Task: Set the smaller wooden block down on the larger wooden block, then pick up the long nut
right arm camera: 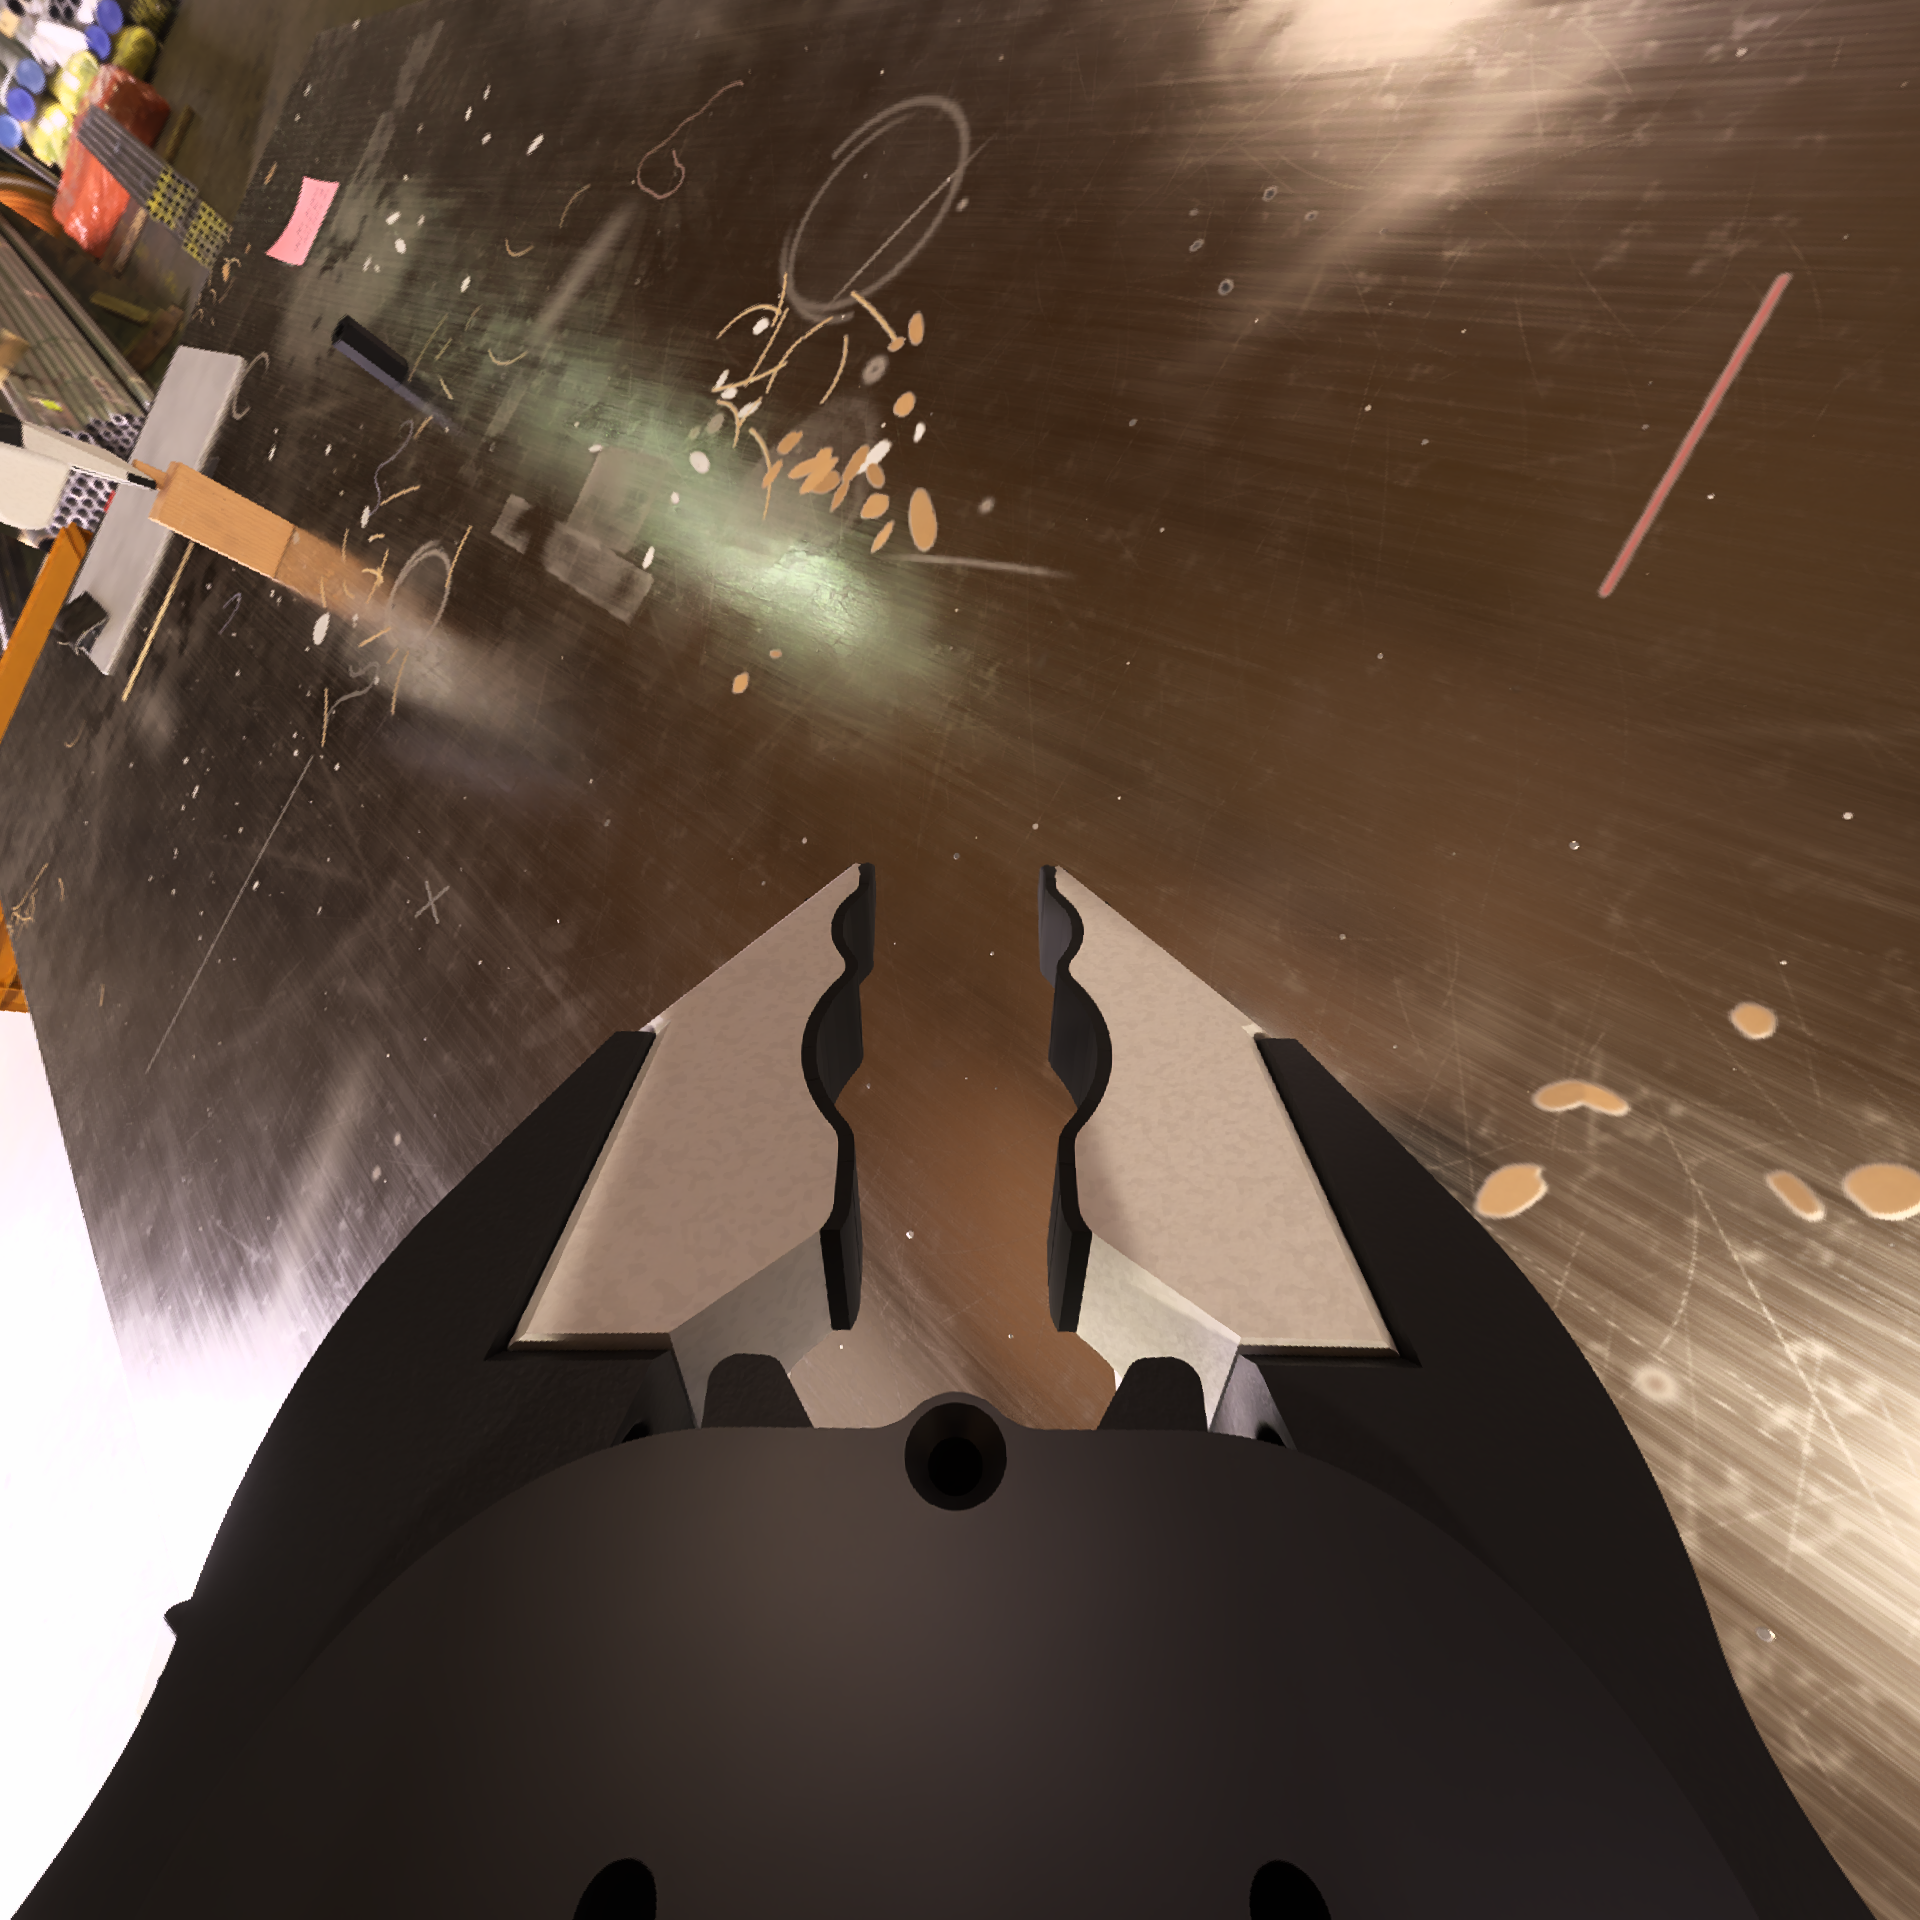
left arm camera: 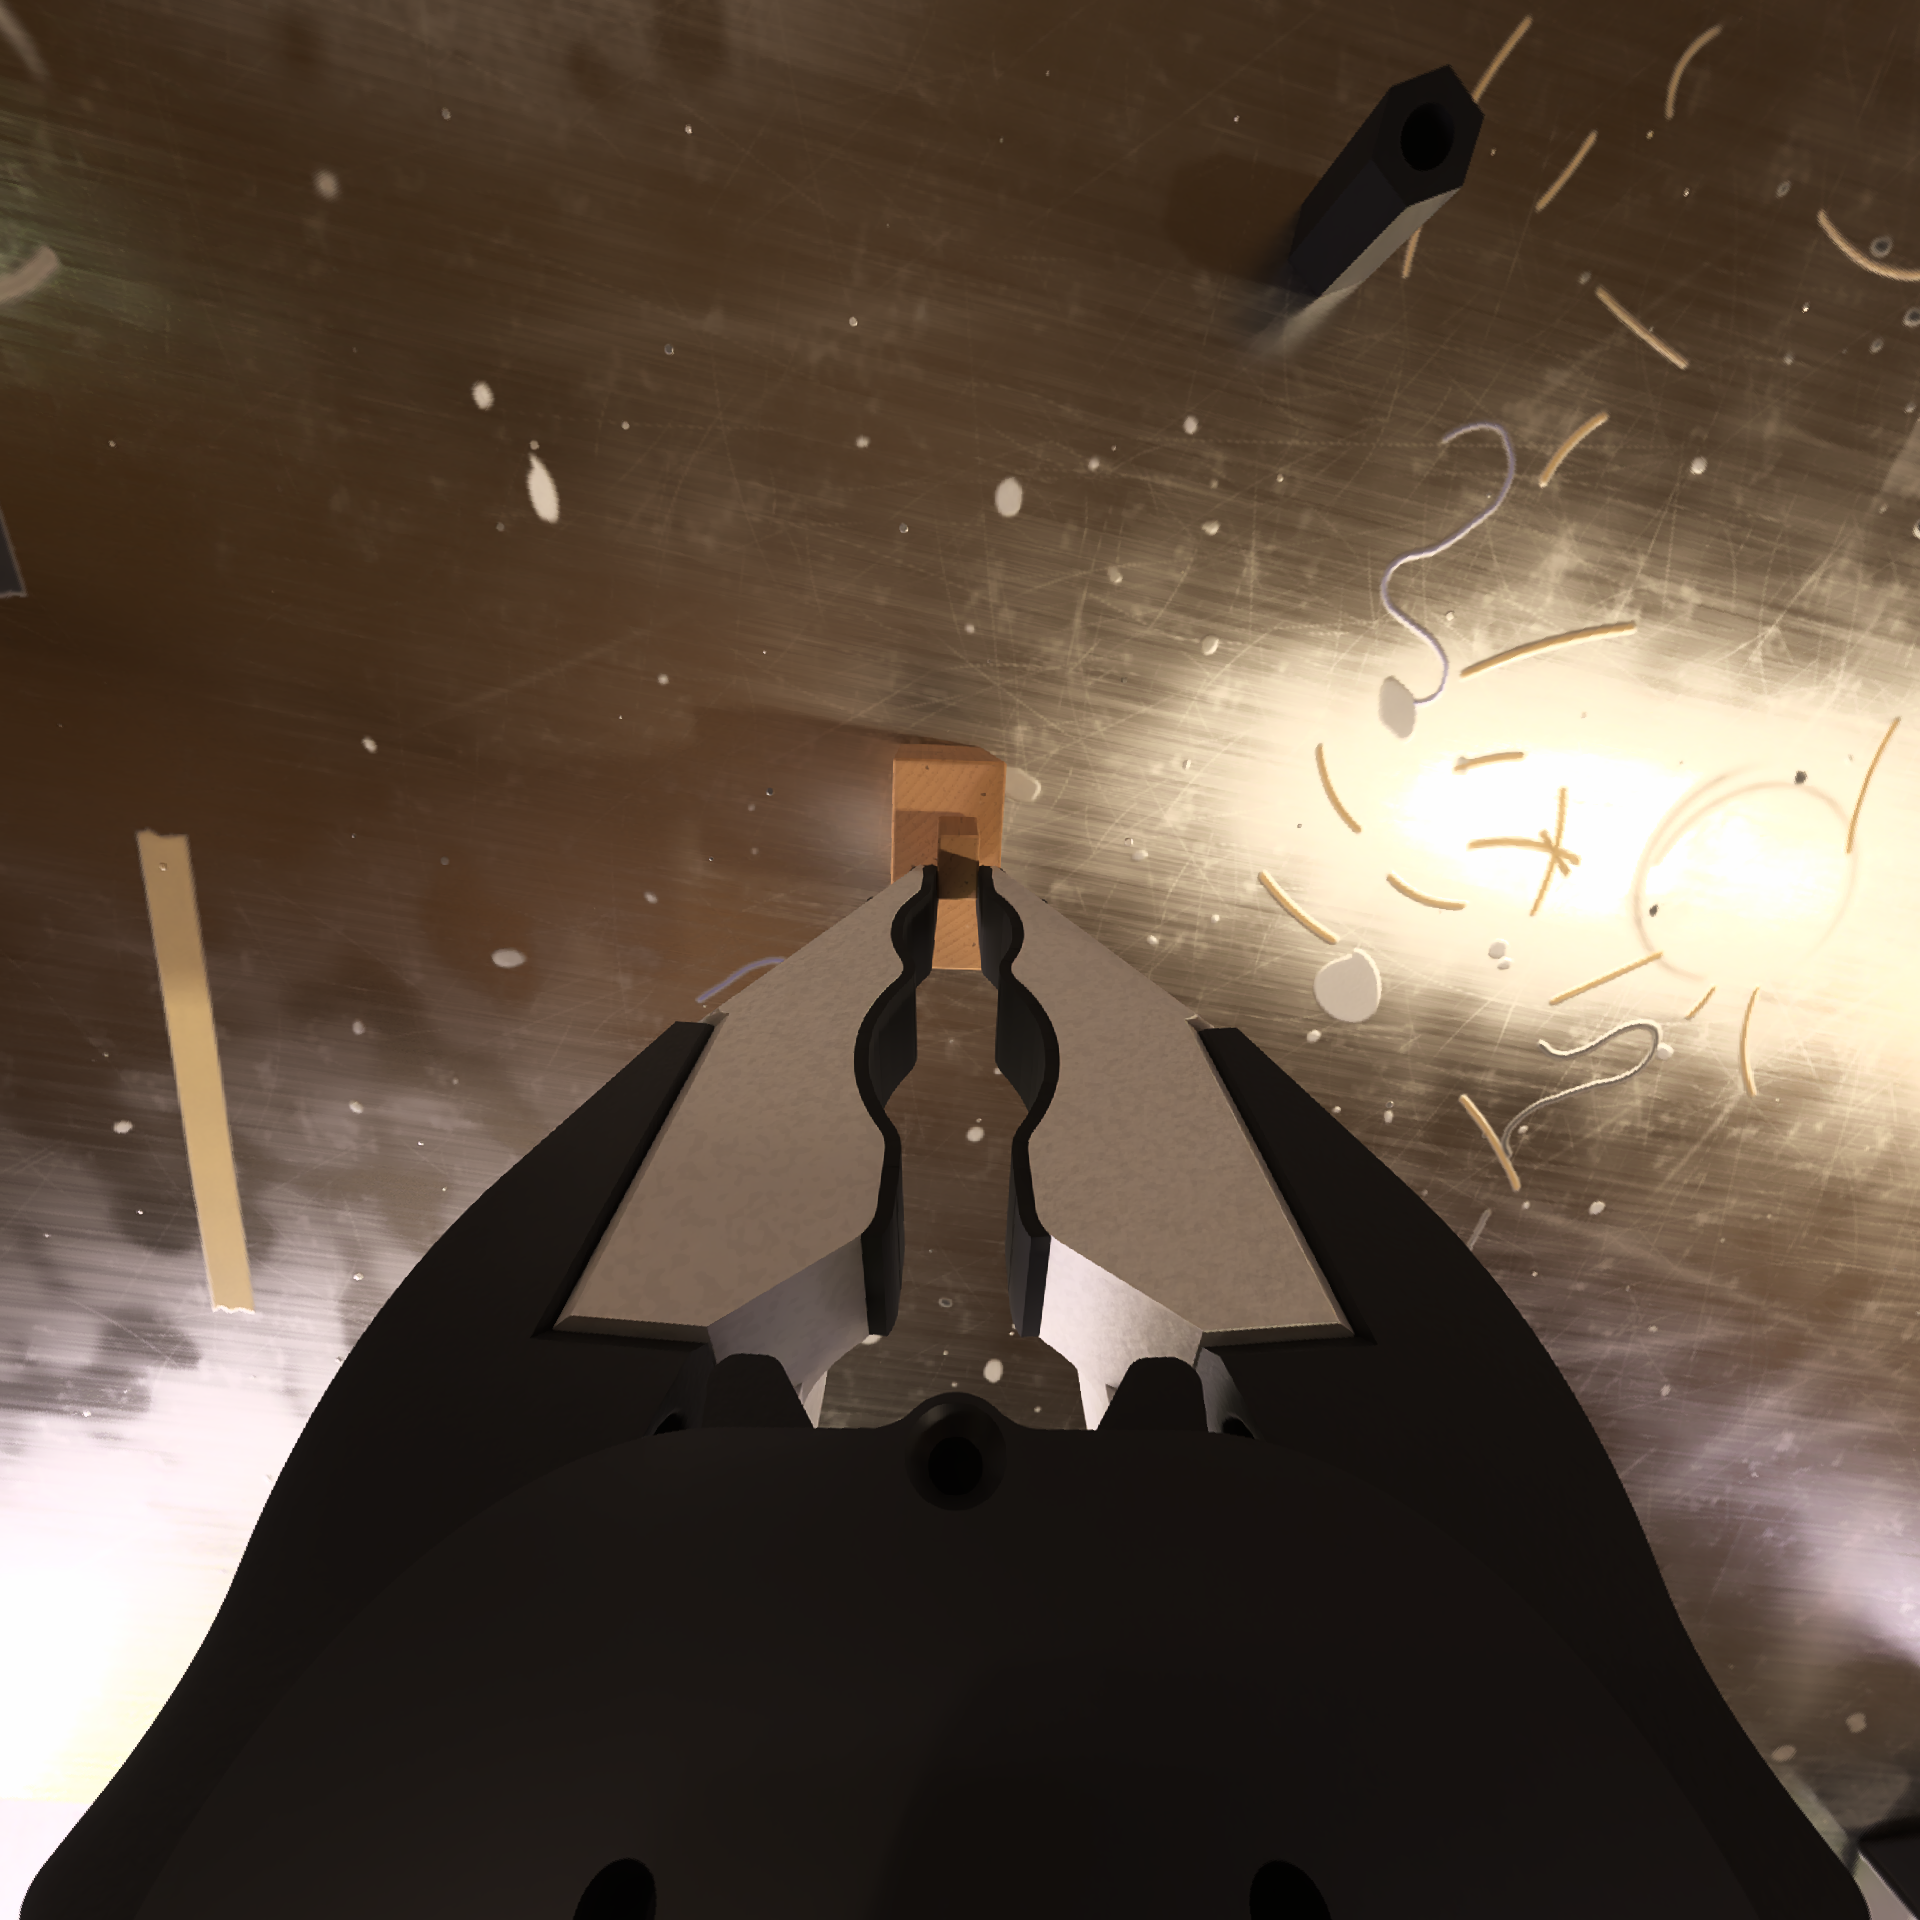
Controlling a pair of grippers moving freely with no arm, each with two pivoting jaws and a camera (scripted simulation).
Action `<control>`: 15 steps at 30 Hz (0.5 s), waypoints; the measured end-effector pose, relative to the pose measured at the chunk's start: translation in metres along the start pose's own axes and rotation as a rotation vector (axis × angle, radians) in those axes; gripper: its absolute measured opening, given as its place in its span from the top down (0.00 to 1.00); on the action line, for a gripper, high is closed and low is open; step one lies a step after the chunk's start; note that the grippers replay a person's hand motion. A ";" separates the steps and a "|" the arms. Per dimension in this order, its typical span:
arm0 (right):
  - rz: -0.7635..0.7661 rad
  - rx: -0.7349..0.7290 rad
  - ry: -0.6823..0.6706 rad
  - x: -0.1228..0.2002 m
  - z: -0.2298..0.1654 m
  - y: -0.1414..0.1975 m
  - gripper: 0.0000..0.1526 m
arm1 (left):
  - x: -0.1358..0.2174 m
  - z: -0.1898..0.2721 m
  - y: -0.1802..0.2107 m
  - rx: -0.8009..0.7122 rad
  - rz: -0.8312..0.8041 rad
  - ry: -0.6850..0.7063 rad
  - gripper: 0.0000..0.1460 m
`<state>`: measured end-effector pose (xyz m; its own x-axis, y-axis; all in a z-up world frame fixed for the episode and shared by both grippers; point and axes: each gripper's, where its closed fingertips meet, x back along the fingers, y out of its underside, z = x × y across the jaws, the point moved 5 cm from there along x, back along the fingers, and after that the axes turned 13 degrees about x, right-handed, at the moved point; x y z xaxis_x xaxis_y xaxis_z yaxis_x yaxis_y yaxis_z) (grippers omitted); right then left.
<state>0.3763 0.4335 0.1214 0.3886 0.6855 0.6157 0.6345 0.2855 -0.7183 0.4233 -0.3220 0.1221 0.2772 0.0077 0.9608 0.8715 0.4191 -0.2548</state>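
My left gripper [left arm camera: 956, 883] is shut on the smaller wooden block [left arm camera: 956, 930], a slim light-wood piece held at the fingertips. It hangs right over the top face of the larger wooden block [left arm camera: 948, 795], which stands on the scratched metal table; I cannot tell if they touch. The long nut [left arm camera: 1371, 177], a black hexagonal tube, lies on the table beyond and to the right. My right gripper [right arm camera: 956, 883] is open and empty, low over bare table. Its view shows the larger block [right arm camera: 223, 525], the left gripper [right arm camera: 62, 468] and the long nut [right arm camera: 369, 348] far off at the left.
A tan tape strip [left arm camera: 192, 1060] lies at the left. Wood shavings [left arm camera: 1507, 862] and threads litter the table at the right. The right wrist view shows a pink note [right arm camera: 303, 218], a grey slab [right arm camera: 192, 405], a thin red rod [right arm camera: 1699, 436] and cluttered shelves [right arm camera: 104, 156] beyond the table edge.
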 end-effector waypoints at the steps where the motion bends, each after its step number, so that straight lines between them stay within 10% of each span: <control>1: 0.002 -0.001 0.000 0.000 0.000 0.000 0.80 | 0.000 0.000 0.000 -0.004 -0.003 0.000 0.95; 15: 0.004 -0.001 0.007 0.000 0.001 0.000 0.79 | 0.004 -0.003 0.002 -0.019 0.020 0.042 0.94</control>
<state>0.3758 0.4343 0.1216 0.3958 0.6819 0.6151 0.6335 0.2821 -0.7205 0.4276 -0.3239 0.1251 0.3114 -0.0222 0.9500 0.8730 0.4015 -0.2768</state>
